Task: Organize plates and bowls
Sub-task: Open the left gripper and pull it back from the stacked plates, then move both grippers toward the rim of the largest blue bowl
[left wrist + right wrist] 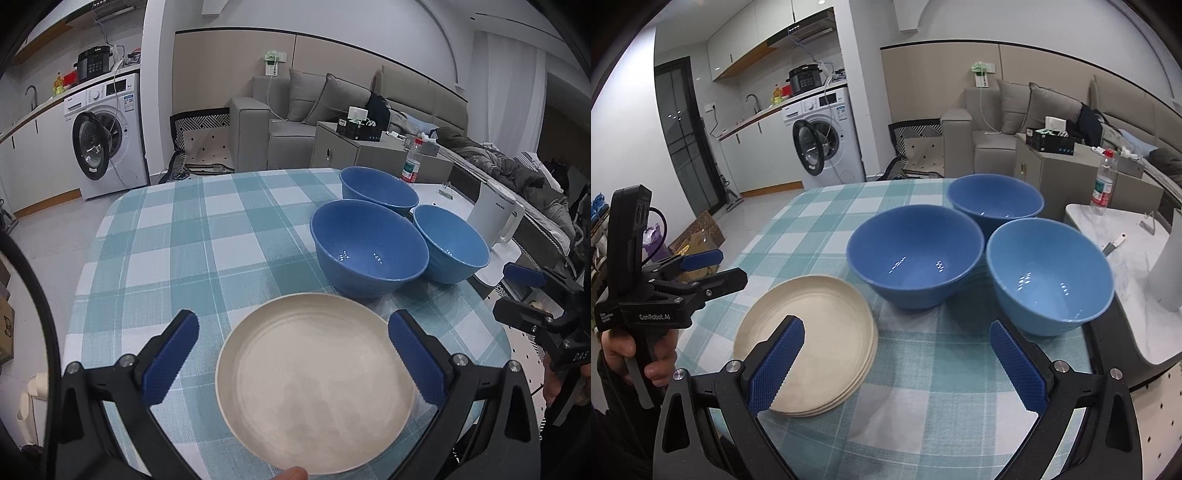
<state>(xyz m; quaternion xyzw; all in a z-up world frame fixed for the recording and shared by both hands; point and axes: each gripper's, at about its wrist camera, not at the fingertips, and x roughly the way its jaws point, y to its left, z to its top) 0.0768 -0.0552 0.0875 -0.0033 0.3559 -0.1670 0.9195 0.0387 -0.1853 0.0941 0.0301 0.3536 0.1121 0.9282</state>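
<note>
My three glossy blue bowls [915,254] gleam. The cream plates [809,343] look matt, on woven checked teal cloth [820,221].

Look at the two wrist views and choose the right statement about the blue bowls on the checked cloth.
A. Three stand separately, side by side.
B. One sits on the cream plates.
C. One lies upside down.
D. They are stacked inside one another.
A: three blue bowls stand upright beside each other, apart from the cream plates.
</note>
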